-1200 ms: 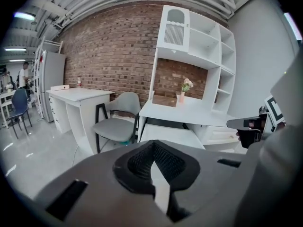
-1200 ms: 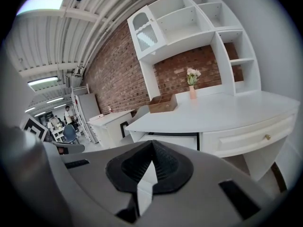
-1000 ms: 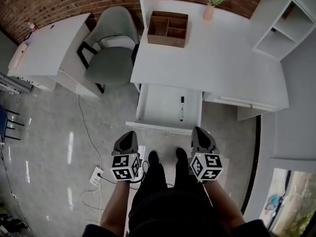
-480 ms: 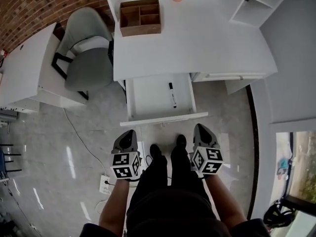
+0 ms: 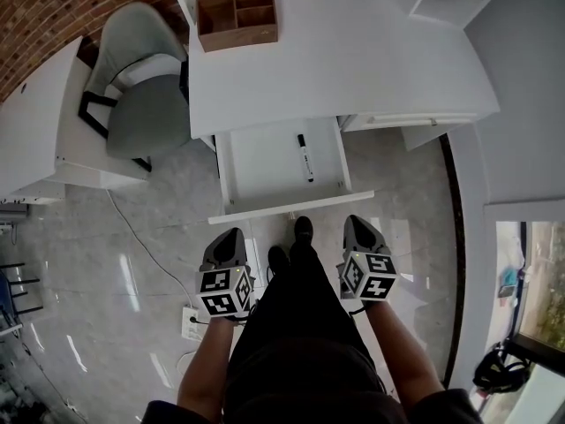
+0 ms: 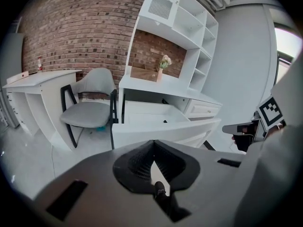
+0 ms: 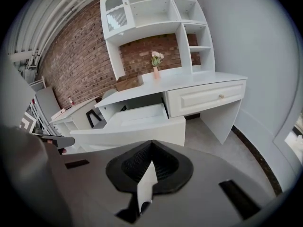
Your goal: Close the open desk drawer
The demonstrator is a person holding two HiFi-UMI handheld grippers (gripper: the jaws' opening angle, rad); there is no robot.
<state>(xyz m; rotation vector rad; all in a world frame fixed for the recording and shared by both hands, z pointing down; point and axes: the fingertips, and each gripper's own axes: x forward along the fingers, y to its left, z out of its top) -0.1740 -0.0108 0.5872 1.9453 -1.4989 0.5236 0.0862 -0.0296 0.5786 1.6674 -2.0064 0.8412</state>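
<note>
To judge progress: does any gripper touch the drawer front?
No, the left gripper and the right gripper hang clear of the drawer front.

Your left gripper [image 5: 231,238] and right gripper [image 5: 357,224] hover just short of the open drawer [image 5: 263,164]; ahead, a marker [image 5: 305,157] lies inside.

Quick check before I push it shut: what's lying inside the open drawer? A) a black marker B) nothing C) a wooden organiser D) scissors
A: one black marker lies on the white floor of the open drawer; the wooden organiser sits up on the desktop.
</note>
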